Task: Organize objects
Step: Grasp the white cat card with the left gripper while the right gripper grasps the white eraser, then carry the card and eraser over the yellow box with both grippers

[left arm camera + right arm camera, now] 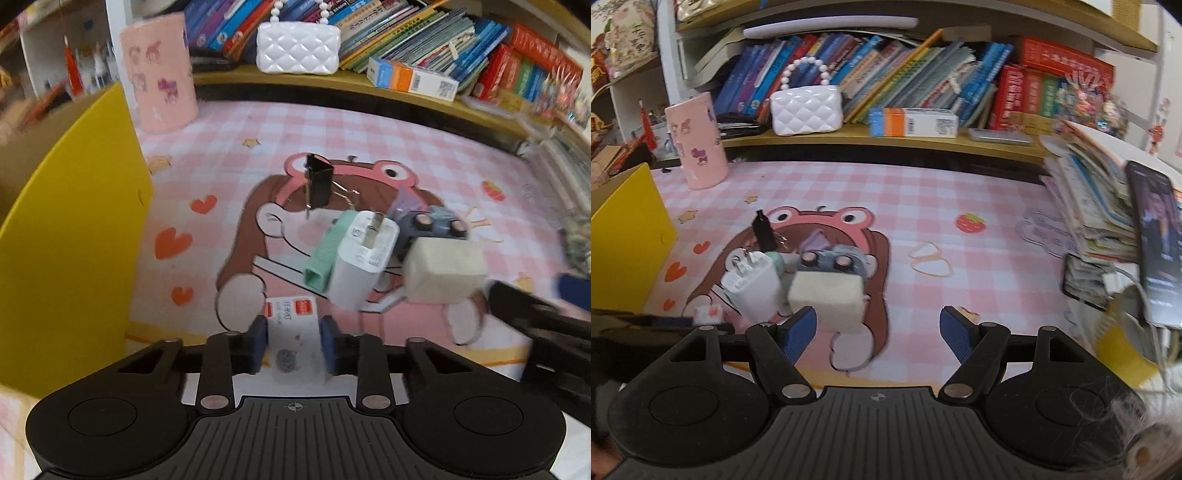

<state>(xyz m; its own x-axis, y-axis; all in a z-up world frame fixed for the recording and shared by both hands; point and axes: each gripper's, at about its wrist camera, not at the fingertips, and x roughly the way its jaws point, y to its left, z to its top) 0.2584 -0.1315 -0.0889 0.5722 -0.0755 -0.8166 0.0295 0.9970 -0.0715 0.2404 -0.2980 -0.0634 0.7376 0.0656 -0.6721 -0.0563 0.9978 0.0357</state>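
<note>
Left gripper (293,341) is held low over the mat (369,140), jaws pinching a white card (291,332). Right gripper (877,334) is level, jaws spread, empty, near the beige block (827,299).

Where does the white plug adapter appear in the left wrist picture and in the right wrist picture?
Left wrist view: the white plug adapter lies right of centre, between a green piece and a cream block.
Right wrist view: the white plug adapter lies in the left half, directly left of the cream block.
Shared landmark: the black binder clip stands just behind the cluster in both views.
</note>
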